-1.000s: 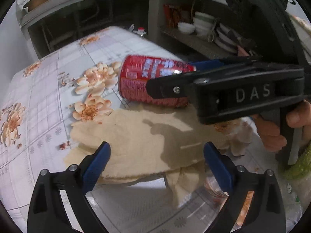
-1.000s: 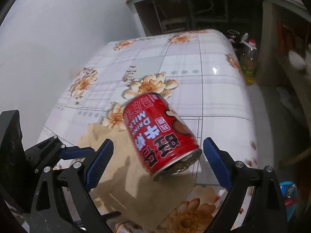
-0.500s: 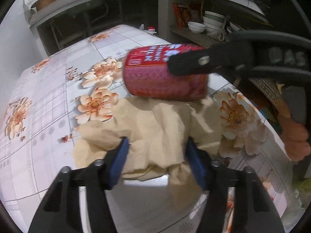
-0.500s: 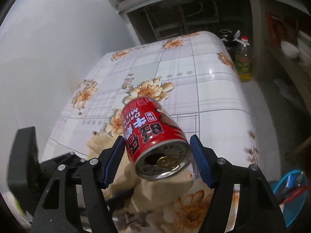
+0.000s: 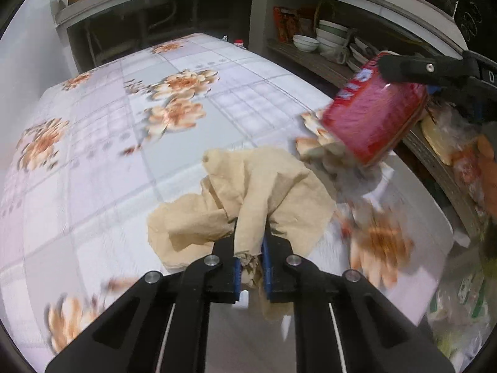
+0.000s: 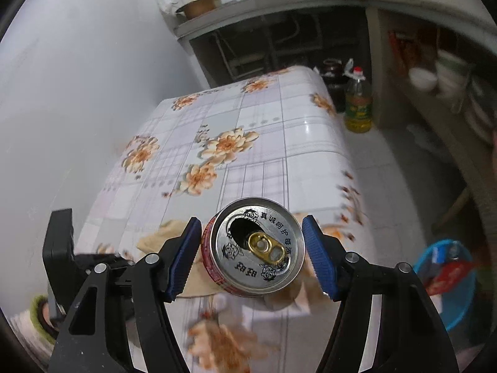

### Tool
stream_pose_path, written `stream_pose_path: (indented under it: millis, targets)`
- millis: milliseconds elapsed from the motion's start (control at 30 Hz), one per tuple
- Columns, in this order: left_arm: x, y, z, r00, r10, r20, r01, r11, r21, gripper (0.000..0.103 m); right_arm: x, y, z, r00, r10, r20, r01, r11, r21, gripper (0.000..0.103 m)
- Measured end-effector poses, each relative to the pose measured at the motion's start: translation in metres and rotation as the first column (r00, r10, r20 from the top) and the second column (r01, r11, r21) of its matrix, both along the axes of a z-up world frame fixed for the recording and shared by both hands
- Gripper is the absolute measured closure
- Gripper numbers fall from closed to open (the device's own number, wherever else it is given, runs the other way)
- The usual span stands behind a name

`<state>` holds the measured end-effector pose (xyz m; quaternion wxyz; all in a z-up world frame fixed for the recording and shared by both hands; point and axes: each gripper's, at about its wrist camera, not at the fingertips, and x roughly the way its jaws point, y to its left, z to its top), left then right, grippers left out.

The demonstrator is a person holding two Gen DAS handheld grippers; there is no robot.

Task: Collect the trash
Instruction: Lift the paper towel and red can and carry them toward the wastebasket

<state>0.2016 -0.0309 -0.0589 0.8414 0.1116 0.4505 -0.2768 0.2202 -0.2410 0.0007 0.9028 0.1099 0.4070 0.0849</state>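
Left jaws: pressed together on a fold of the beige paper napkin [image 5: 248,199]; left gripper [image 5: 251,267] low at the near table edge.
Right jaws: clamped on the sides of the red drink can [image 6: 253,247]; right gripper [image 6: 251,248] holds it above the table.
Napkin: crumpled, bunched up from the floral tablecloth [image 5: 130,143]; its lower edge seems to touch the cloth, though blur hides it.
Can: opened, pull tab folded back, top facing the right wrist camera; in the left view it hangs tilted at the table's right edge.
Blue bin [image 6: 447,283]: on the floor right of the table, wrappers inside.
Oil bottle [image 6: 358,105]: on the floor past the far corner.
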Motion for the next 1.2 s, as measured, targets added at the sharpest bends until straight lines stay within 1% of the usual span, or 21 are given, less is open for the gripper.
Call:
stream_pose_path:
  millis: [100,133,233,267,333,400,433,467,500,533,567,600,667,733,800,900,1000,1100,1200]
  targets:
    - [-0.025,0.015,-0.001,1.000,0.009,-0.018,-0.009,1.000,-0.007,0.093,-0.021,0.008,0.004,1.000,0.002,-0.005,-0.002,0.997,-0.077,0.040]
    - [-0.032,0.020,-0.002,1.000,0.016,-0.018,-0.016,1.000,-0.003,0.093,-0.030,0.014,0.006,1.000,0.006,-0.003,-0.007,0.993,-0.120,0.040]
    - [-0.045,0.025,-0.001,1.000,0.031,0.004,-0.031,0.999,0.019,0.092,-0.044,0.029,0.006,1.000,0.024,0.005,-0.023,0.981,-0.191,0.040]
    - [-0.048,0.027,-0.001,0.999,0.038,0.008,-0.038,0.999,0.021,0.090,-0.048,0.032,0.005,1.000,0.027,0.007,-0.025,0.978,-0.208,0.040]
    - [-0.052,0.029,-0.001,0.999,0.052,0.013,-0.053,0.998,0.021,0.089,-0.053,0.042,0.001,0.999,0.036,0.012,-0.032,0.967,-0.252,0.040]
    - [-0.053,0.031,0.000,0.998,0.062,0.012,-0.062,0.998,0.011,0.083,-0.055,0.051,-0.005,0.999,0.046,0.010,-0.042,0.962,-0.272,0.040]
    - [-0.053,0.030,0.001,0.998,0.068,0.011,-0.068,0.998,0.006,0.075,-0.055,0.055,-0.007,0.999,0.054,0.007,-0.050,0.960,-0.274,0.040]
    - [-0.051,0.031,0.002,0.997,0.073,0.012,-0.073,0.997,0.001,0.064,-0.056,0.058,-0.009,0.998,0.057,0.006,-0.053,0.960,-0.275,0.040]
    - [-0.052,0.034,0.003,0.997,0.079,0.016,-0.079,0.997,-0.007,0.059,-0.057,0.060,-0.010,0.998,0.058,0.009,-0.053,0.960,-0.276,0.040]
    - [-0.051,0.035,0.005,0.996,0.085,0.021,-0.084,0.996,-0.016,0.048,-0.057,0.062,-0.010,0.998,0.060,0.011,-0.055,0.958,-0.280,0.040]
    - [-0.052,0.036,0.008,0.996,0.088,0.030,-0.087,0.996,-0.027,0.041,-0.057,0.064,-0.010,0.998,0.061,0.014,-0.055,0.958,-0.283,0.040]
    - [-0.051,0.036,0.010,0.996,0.087,0.037,-0.086,0.996,-0.031,0.037,-0.058,0.065,-0.010,0.998,0.060,0.016,-0.053,0.958,-0.282,0.040]
    - [-0.050,0.033,0.013,0.996,0.075,0.054,-0.073,0.997,-0.030,0.027,-0.059,0.065,-0.009,0.998,0.066,0.018,-0.060,0.965,-0.256,0.040]
    - [-0.049,0.027,0.013,0.996,0.059,0.066,-0.058,0.998,-0.020,0.022,-0.060,0.065,-0.007,0.998,0.064,0.022,-0.057,0.970,-0.237,0.040]
    - [-0.047,0.021,0.010,0.997,0.047,0.063,-0.047,0.999,-0.009,0.021,-0.060,0.065,-0.007,0.998,0.062,0.021,-0.056,0.973,-0.222,0.040]
    - [-0.040,0.013,0.002,0.999,0.043,0.024,-0.043,0.999,0.001,0.021,-0.060,0.067,-0.007,0.998,0.054,0.020,-0.049,0.975,-0.217,0.038]
    - [-0.037,0.008,-0.007,0.999,0.052,0.000,-0.052,0.998,0.022,0.021,-0.060,0.067,-0.008,0.998,0.056,0.009,-0.052,0.977,-0.208,0.034]
    - [-0.039,0.006,-0.010,0.998,0.056,0.010,-0.056,0.998,0.038,0.021,-0.061,0.070,-0.011,0.998,0.065,0.001,-0.064,0.976,-0.210,0.028]
    - [-0.042,0.003,-0.011,0.998,0.053,0.043,-0.057,0.996,0.075,0.028,-0.059,0.072,-0.015,0.997,0.073,-0.013,-0.074,0.974,-0.215,0.027]
